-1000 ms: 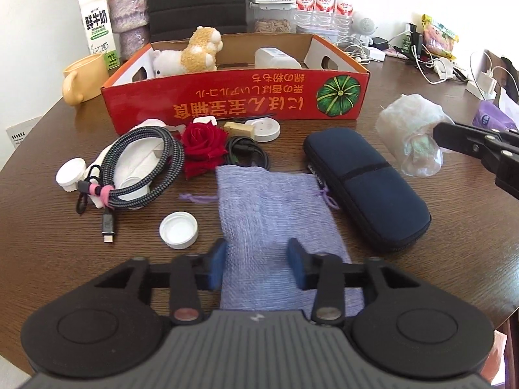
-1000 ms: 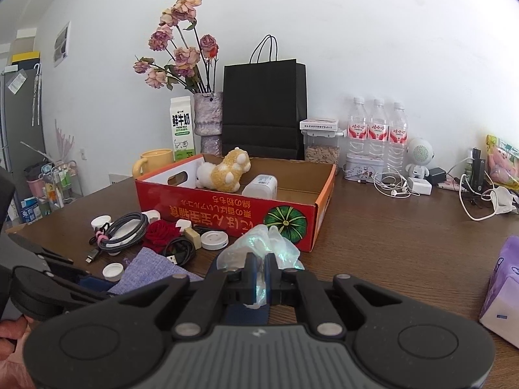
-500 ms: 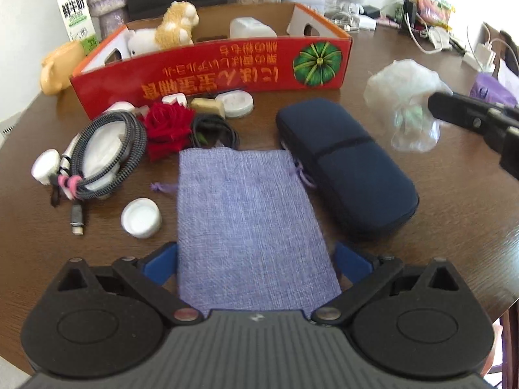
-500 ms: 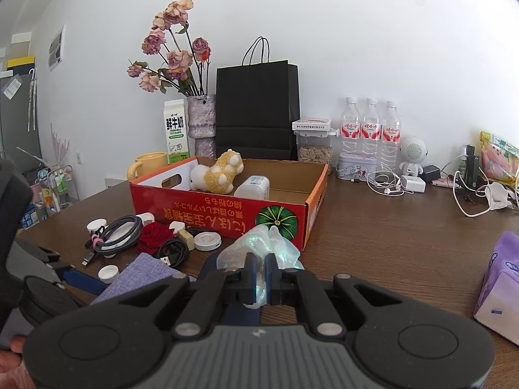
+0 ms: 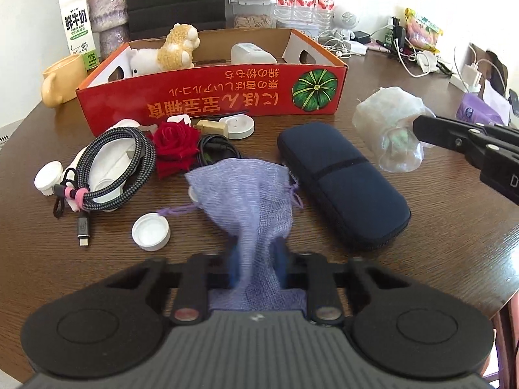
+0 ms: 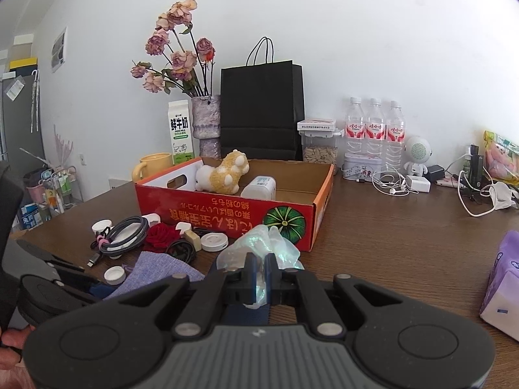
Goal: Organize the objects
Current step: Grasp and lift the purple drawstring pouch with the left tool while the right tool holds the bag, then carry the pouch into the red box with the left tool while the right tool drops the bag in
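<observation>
Grip check first: our left gripper (image 5: 258,261) has its jaws pinched on the near end of the purple drawstring pouch (image 5: 246,191), cloth bunched into a narrow neck between the blue pads. The far end of the pouch looks lifted and draped, while its drawstring (image 5: 176,210) trails toward the white bottle cap (image 5: 151,231). Our right gripper (image 6: 258,275) is pressed together on a crinkled clear plastic bag (image 6: 259,243), held above the table (image 5: 421,243) just right of the navy zip case (image 5: 340,184).

Step in hand, as we read it: lift the pouch and carry it to the red cardboard box (image 5: 211,97), which already holds a plush toy (image 5: 168,53) and a white container (image 5: 249,53).

How we do it well:
- Raise straight up before travelling; the pinch is on thin cloth only and could slip.
- Watch the drawstring: it may drag the cap, or snag the braided USB cable (image 5: 113,168) or the red rose (image 5: 175,144) lying close by.
- Clear the box's front wall fully, then release over the bare floor right of the container.
- Keep the right gripper parked; the bag sits close to the pouch's path.
</observation>
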A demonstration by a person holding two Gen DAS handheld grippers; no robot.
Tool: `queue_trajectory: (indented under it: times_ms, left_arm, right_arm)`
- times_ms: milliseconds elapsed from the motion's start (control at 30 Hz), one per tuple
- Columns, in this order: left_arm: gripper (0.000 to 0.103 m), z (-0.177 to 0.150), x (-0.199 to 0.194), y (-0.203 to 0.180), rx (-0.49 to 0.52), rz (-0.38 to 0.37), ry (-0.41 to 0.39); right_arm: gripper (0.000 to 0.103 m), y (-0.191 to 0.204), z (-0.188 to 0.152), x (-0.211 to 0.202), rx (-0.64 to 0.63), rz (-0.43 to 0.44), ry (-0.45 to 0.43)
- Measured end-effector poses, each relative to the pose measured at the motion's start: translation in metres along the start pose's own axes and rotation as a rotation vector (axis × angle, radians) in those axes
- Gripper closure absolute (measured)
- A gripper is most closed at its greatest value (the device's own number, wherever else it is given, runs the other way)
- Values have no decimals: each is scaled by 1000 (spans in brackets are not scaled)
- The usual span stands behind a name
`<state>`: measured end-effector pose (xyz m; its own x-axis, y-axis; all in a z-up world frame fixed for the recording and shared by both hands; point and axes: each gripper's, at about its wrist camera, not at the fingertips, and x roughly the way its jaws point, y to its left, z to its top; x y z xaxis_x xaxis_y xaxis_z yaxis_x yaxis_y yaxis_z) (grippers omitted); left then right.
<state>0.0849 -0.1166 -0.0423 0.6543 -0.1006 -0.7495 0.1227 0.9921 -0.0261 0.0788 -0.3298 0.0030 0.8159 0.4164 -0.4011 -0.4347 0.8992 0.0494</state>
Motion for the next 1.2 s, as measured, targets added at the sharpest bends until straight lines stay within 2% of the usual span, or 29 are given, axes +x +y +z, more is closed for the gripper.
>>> queue_trajectory:
  times_ms: [133,600,900,1200]
  left_arm:
    - [92,-3,-4,4,10,13,-22]
    - [92,9,-34,25,-20,26,-131]
    - [92,43,-46,43,-37,31,-205]
    - [92,93,-29,69,-55,37,-239]
  right_arm:
    - [98,4,2,2,-3,4,0]
    - [98,20,16,6,-26,22,-18]
    - [98,37,42,21,-42,45,-54]
    - [98,41,74,61,-40,48,-71]
